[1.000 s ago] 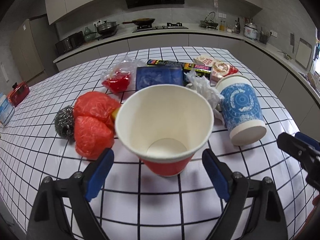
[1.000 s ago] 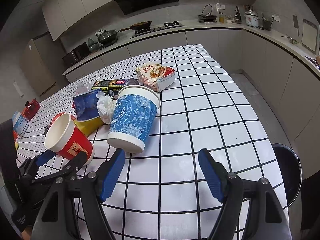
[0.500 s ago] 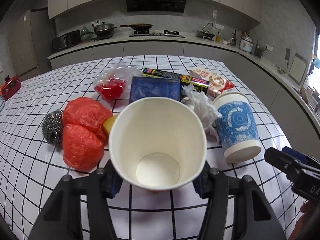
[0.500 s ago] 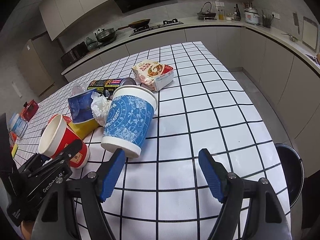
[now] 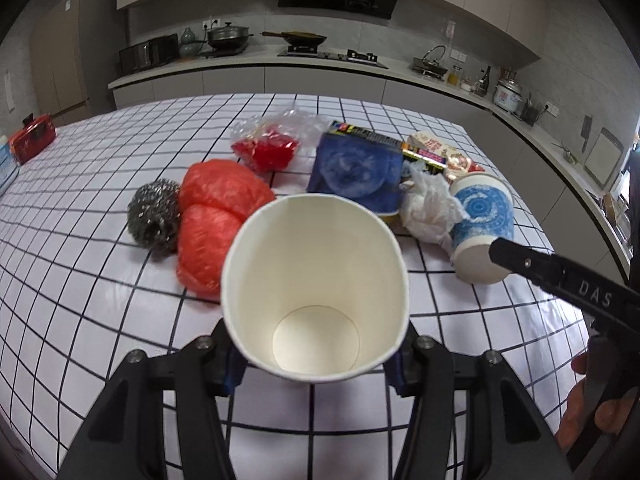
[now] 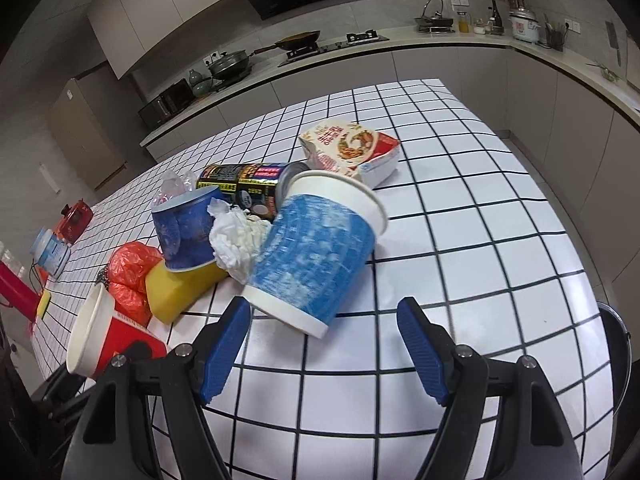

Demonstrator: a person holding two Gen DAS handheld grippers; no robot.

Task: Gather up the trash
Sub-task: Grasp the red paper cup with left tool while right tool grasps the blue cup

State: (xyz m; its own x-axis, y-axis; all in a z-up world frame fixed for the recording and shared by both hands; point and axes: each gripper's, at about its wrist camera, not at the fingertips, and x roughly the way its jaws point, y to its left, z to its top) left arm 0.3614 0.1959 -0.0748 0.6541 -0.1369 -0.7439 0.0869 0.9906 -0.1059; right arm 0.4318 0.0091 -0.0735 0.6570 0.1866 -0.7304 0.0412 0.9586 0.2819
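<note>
My left gripper (image 5: 316, 372) is shut on a red paper cup (image 5: 316, 288) with a white inside, squeezing its rim into an oval. In the right wrist view the same cup (image 6: 108, 340) shows at the lower left, tilted. A blue-patterned paper cup (image 6: 316, 256) lies on its side on the checked table (image 6: 480, 200). My right gripper (image 6: 322, 316) stands open just in front of that cup's base, pads not touching it. Beside it lie a crumpled tissue (image 6: 240, 236), a yellow sponge (image 6: 180, 288) and red plastic bags (image 5: 216, 220).
A steel scourer (image 5: 154, 216), a clear bag with red contents (image 5: 272, 148), a blue tub (image 5: 356, 168), a black can (image 6: 248, 184) and a snack packet (image 6: 352, 148) crowd the table's middle. A dark bin (image 6: 616, 360) stands below the right edge.
My left gripper has closed on the red cup, squeezing it oval, and has drawn it nearer. My right gripper has moved in toward the blue cup's base.
</note>
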